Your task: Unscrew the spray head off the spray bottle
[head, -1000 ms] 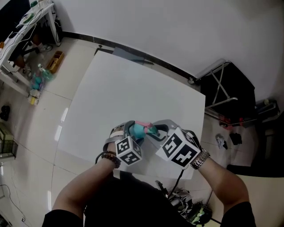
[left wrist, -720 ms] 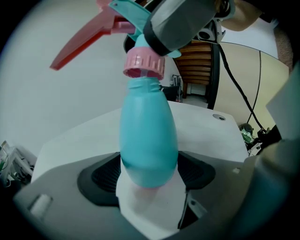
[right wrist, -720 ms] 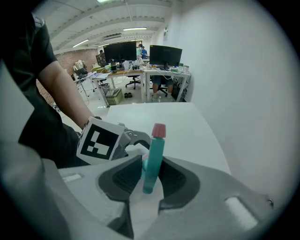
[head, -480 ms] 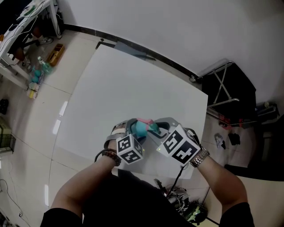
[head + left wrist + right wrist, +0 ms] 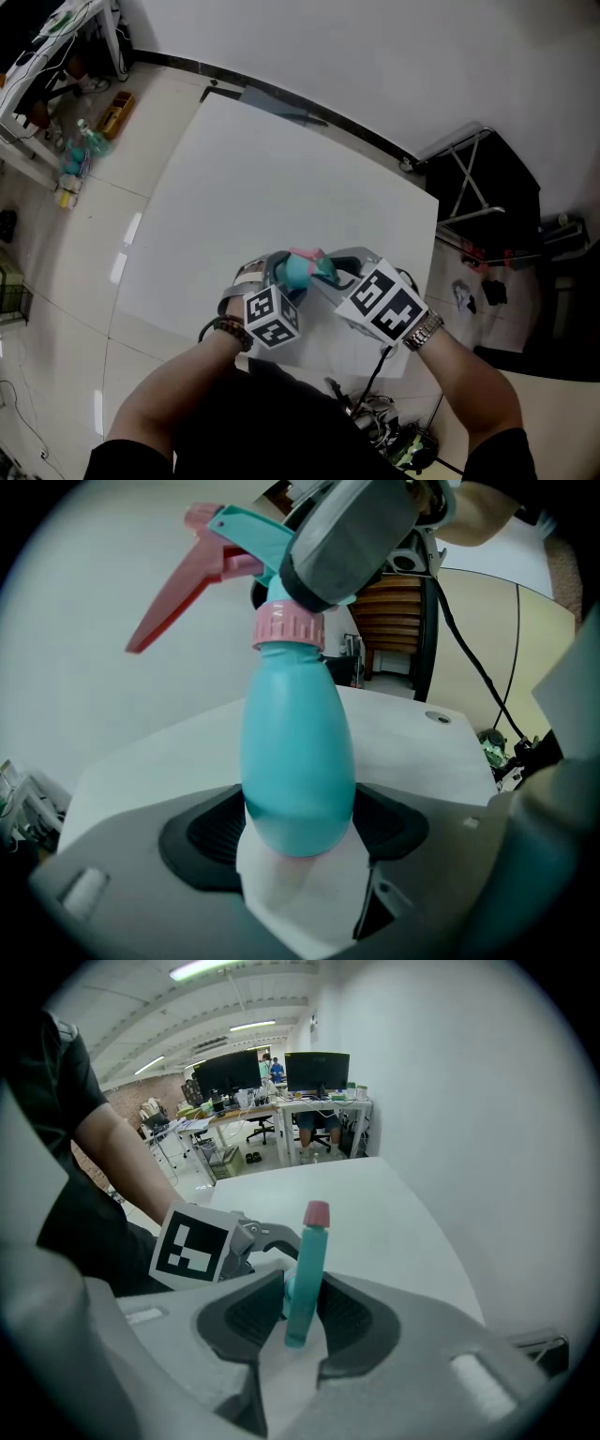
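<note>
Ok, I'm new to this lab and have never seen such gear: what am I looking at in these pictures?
No robot here: a person holds a two-jaw gripper in each hand. The head view looks down from a camera on their head; the other two cameras ride on the grippers and look along the jaws. The left gripper clamps the teal spray bottle by its body; the right gripper clamps its spray head. Both are held over the near edge of a white table, which looks bare otherwise.
</note>
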A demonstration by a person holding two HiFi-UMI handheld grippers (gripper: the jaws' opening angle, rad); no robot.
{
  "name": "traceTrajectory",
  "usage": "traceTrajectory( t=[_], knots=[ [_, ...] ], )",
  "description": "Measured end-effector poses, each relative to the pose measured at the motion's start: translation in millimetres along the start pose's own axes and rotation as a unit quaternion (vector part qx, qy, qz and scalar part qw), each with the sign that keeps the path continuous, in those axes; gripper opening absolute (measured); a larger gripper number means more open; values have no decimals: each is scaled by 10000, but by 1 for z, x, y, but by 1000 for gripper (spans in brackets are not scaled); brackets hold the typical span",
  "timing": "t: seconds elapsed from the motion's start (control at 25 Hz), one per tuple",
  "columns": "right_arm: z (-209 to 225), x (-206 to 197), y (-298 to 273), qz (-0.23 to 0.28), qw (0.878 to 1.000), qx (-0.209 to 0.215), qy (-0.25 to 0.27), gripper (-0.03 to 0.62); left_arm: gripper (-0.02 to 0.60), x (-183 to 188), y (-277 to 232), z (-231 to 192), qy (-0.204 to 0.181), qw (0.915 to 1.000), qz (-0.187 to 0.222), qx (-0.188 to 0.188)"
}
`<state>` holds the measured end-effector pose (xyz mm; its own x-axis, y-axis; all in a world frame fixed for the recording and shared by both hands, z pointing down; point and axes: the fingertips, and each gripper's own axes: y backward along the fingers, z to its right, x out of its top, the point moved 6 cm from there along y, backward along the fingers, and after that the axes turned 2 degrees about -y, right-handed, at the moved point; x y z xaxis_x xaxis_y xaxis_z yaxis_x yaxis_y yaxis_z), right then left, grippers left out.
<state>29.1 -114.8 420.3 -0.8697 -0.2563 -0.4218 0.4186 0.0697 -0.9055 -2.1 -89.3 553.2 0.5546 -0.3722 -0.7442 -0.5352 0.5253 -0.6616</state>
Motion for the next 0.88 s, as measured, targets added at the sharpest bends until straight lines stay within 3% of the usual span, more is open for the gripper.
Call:
traceTrajectory(
  t=[0.52,0.88],
  knots=[
    [-4,2,14,101,9999,-22,63,106,383,10,10,3,-40,9999,97,-35],
    [-10,-2,22,116,9998,-85,136,160,383,13,16,7,-112,9999,129,-27]
  ],
)
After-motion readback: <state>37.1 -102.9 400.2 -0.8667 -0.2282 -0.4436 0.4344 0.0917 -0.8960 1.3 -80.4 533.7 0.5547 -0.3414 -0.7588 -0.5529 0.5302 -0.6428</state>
